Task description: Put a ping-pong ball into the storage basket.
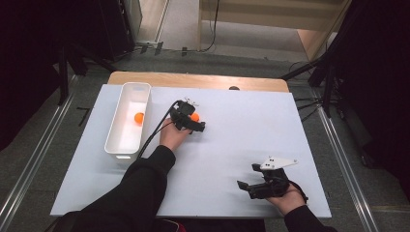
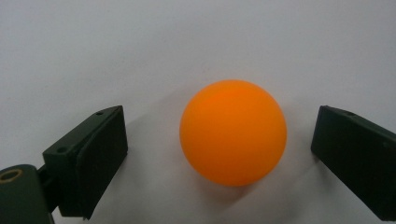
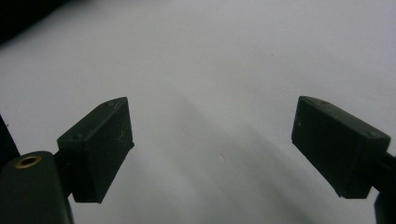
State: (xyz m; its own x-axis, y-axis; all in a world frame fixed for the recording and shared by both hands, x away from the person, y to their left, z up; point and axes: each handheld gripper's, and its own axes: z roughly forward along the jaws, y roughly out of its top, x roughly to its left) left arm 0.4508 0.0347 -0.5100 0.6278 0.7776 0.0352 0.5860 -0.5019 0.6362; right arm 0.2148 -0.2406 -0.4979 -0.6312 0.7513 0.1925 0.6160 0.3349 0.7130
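White sheeting covers the desk (image 1: 232, 145), and left of centre in the high view stands a white bin (image 1: 126, 140) with one orange ball (image 1: 139, 117) already inside. Just right of it, the left gripper (image 1: 192, 123) has its fingers (image 2: 88, 158) spread around a second ball (image 2: 232, 132), not yet pinched. Lower right, the right gripper (image 1: 249, 180) idles, fingers spread on nothing. Roughly halfway, I'd judge.
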